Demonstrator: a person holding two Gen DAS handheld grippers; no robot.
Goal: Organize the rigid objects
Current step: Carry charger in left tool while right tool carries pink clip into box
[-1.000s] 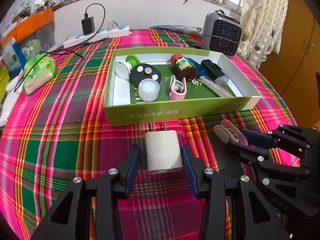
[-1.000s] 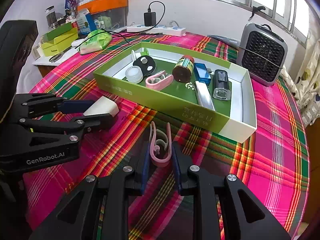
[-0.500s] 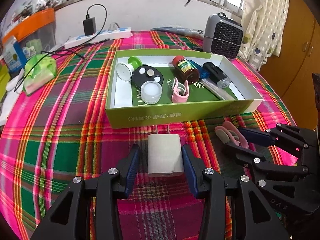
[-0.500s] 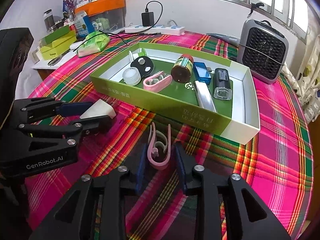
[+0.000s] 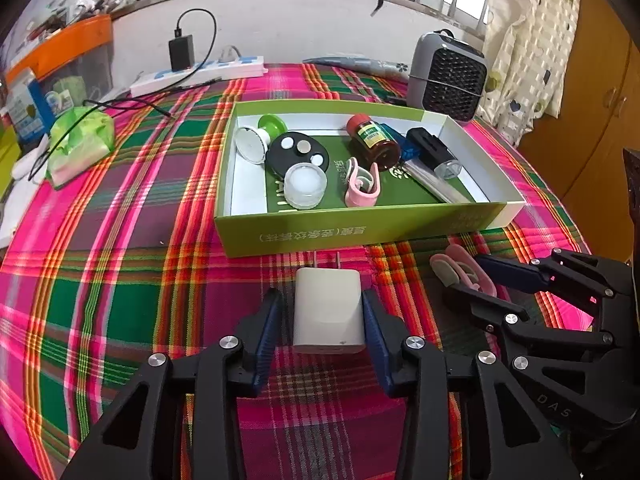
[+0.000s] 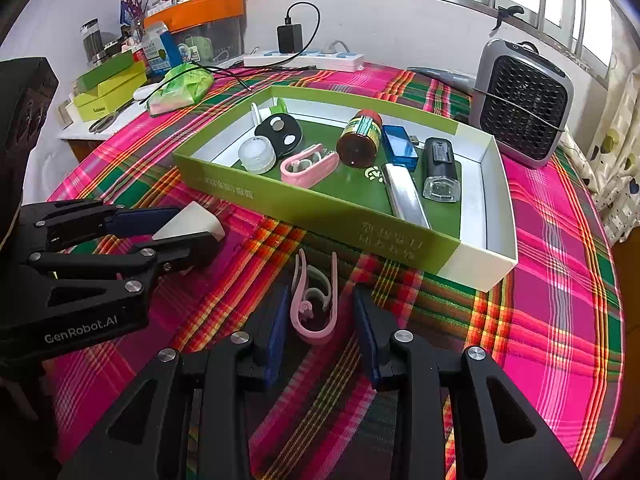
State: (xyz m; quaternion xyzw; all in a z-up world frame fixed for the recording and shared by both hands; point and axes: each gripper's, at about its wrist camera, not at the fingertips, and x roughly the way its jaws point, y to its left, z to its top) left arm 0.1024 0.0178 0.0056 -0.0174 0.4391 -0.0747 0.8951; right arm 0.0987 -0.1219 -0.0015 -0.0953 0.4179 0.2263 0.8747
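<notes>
I'm closing the left gripper [image 5: 322, 312] around the white rectangular plastic charger block [image 5: 329, 314] lying on the plaid tablecloth [image 5: 120, 280] just before the green cardboard tray [image 5: 360, 228]; its blue pads are flanking the block's sides, and I cannot tell whether they are pressing yet. My right gripper [image 6: 320, 312] is standing partly open around the pink plastic clip [image 6: 314, 302], a gap showing on each side. The charger's prongs are hard to make out.

Pink clip [image 6: 314, 306] on plaid cloth [image 6: 560, 280] between open hand-held gripper [image 6: 320, 322] fingers.
</notes>
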